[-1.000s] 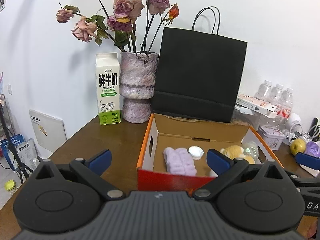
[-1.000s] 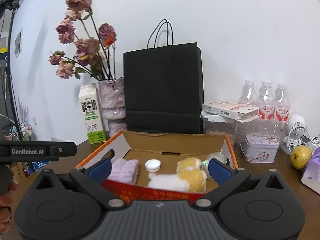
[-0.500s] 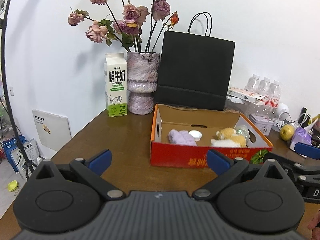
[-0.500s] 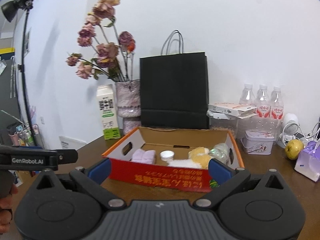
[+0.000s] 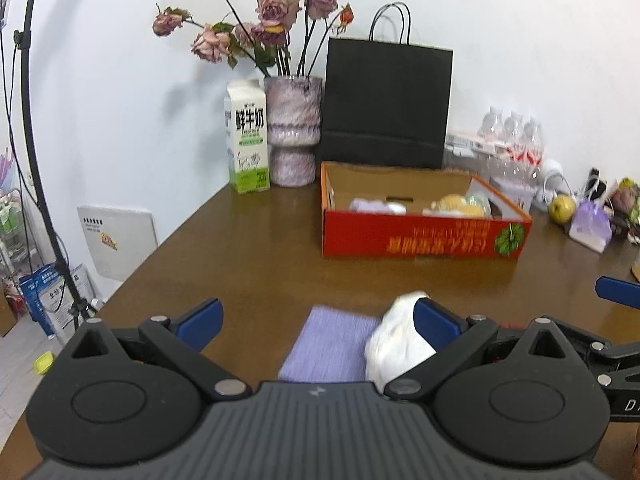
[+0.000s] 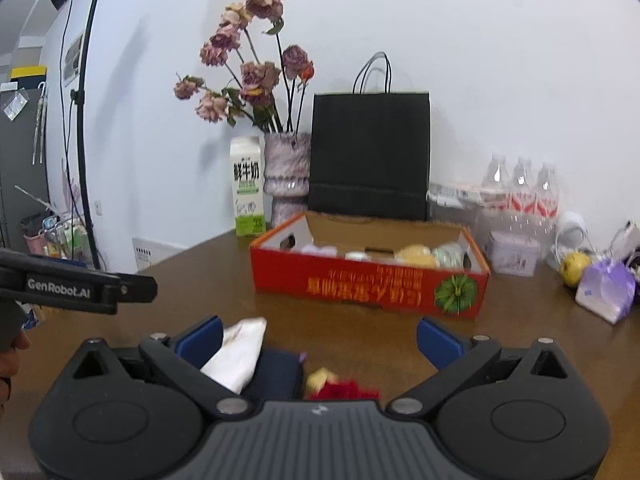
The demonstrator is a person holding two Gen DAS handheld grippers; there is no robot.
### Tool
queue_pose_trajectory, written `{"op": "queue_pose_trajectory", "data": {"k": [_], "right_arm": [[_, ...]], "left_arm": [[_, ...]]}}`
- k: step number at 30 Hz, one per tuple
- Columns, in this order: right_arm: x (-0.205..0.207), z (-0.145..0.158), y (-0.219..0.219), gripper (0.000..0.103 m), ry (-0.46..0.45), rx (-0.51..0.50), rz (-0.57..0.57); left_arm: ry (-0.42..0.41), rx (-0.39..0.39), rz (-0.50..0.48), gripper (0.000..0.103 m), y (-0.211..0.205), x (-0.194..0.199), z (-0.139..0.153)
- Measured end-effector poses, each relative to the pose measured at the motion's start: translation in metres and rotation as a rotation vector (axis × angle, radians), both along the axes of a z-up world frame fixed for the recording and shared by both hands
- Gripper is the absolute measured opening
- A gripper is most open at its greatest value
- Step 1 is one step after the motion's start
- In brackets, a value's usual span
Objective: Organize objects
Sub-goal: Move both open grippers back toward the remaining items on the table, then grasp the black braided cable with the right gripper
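Hovering over near table items, both empty: left tool [image 5: 316,322] wide open, right tool [image 6: 320,336] likewise. Next: grasp white cloth [image 5: 396,344], carry to far red box [image 5: 424,236].

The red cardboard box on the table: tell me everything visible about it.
The red cardboard box is an open, lidless tray of brown cardboard, its red outer wall printed with upside-down yellow characters and a green emblem. Cut-out handles pierce its end walls. It sits flat on the brown table before a black paper bag, holding a purple cloth and a yellow plush. Neither tool touches it.
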State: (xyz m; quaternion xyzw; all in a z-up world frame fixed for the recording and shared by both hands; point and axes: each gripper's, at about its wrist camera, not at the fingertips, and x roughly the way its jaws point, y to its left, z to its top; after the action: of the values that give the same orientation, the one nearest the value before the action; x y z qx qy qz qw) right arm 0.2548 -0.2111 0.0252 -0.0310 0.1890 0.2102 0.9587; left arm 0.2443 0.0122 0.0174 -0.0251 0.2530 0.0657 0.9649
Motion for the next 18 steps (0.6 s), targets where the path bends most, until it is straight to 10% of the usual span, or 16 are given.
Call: {"op": "queue_pose_trajectory", "data": {"k": [18], "right_arm": [[-0.071, -0.036, -0.002, 0.103, 0.098, -0.038, 0.003]], "left_arm": [[0.063, -0.046, 0.017, 0.103, -0.001, -0.083, -0.045]]}}
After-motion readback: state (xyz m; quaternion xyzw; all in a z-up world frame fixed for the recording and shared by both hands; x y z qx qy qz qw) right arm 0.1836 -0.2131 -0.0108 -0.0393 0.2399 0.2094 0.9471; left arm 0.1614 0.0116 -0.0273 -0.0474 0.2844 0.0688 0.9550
